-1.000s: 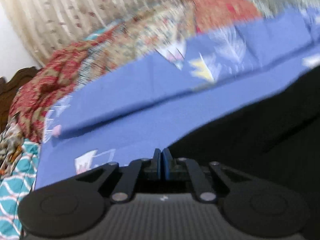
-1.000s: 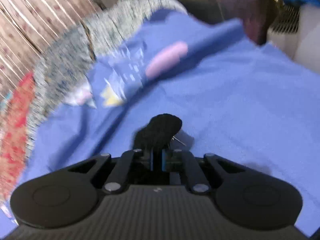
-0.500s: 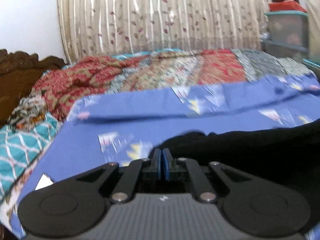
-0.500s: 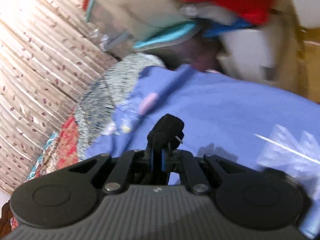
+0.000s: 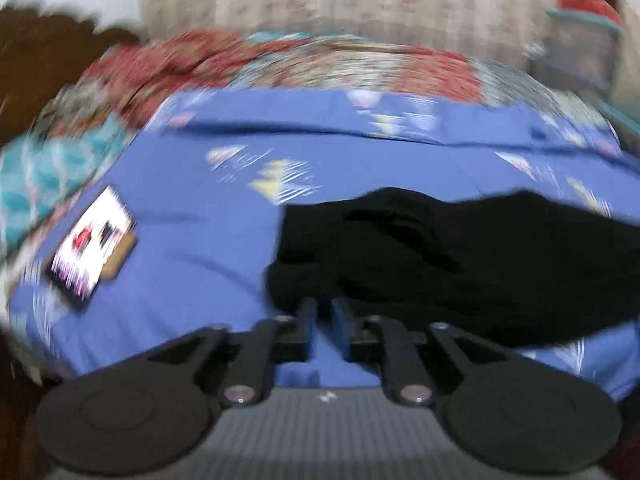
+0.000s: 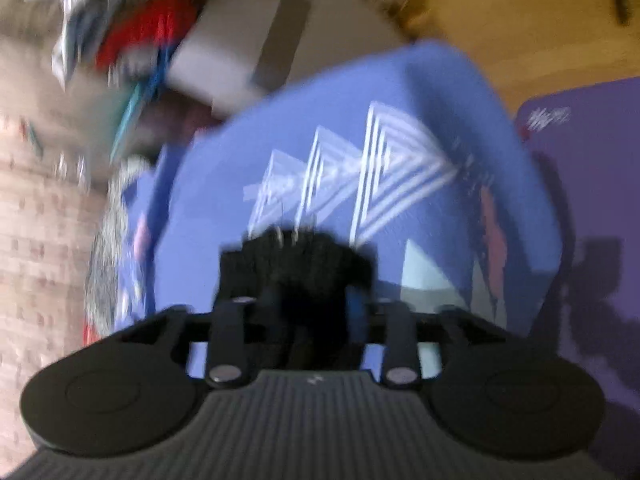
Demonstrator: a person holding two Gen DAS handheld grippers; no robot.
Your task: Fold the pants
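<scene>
The black pants [image 5: 460, 264] lie bunched on the blue sheet [image 5: 192, 240], toward the bed's near right edge. The left gripper [image 5: 324, 312] is parted slightly, empty, its tips at the cloth's near edge. The right gripper [image 6: 312, 300] has black fabric between its fingers; blur hides whether it clamps. The pants look soft, light and limp; best pinched at hem or waistband corners.

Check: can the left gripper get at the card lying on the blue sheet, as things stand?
Probably yes. The left gripper has its jaws slightly apart, nothing between them, and bare blue sheet lies between it and the card. The black pants sit off to the other side.
</scene>
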